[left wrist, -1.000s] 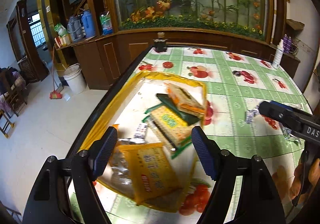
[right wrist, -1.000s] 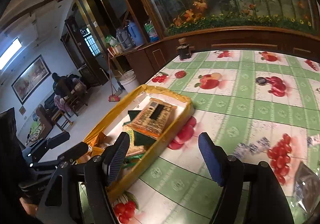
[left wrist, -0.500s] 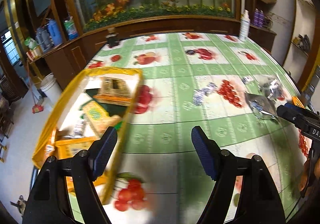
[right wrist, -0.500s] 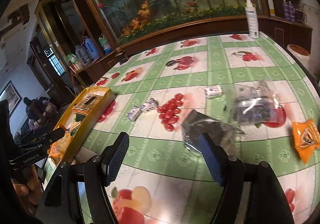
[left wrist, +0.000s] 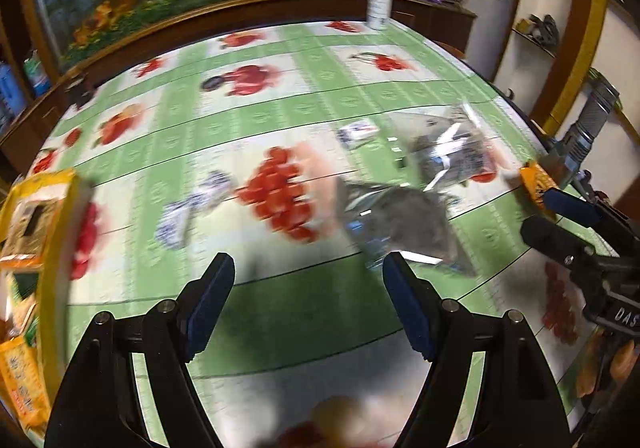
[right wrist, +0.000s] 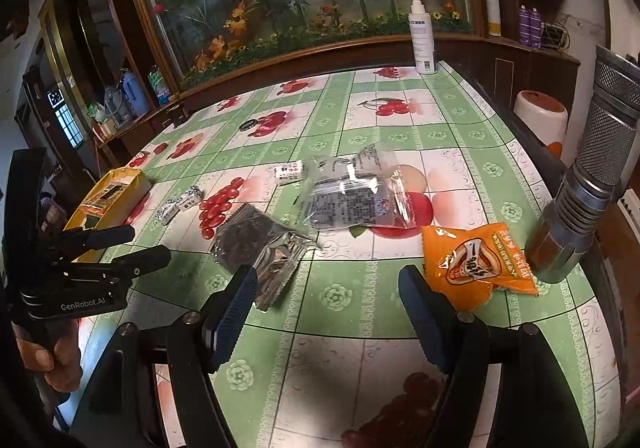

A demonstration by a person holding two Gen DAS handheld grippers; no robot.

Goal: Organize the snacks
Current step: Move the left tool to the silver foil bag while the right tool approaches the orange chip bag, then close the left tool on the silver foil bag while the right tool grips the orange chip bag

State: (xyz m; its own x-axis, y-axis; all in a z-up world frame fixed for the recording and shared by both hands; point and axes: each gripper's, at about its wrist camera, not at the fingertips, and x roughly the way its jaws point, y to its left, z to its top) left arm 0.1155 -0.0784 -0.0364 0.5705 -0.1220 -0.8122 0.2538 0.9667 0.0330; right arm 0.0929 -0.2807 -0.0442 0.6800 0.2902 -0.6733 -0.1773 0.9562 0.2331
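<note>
Currently listed, by size. Table (right wrist: 360, 116): loose snacks near its middle and right. Tray (right wrist: 120, 178): yellow, far left edge, already part filled. Clear bag (right wrist: 352, 192); dark foil bag (right wrist: 256, 244) nearest the right gripper (right wrist: 324, 312); orange packet (right wrist: 476, 260); small candies (right wrist: 178, 204). Left gripper (left wrist: 306, 300): jaws wide, empty. Right: same. Advice: probably take the foil bag first, by a flat edge.

Both cameras are looking down along their fingers at the table (right wrist: 460, 116) from close above, and both are seeing the dark snack bag (left wrist: 396, 224) (right wrist: 256, 244).
</note>
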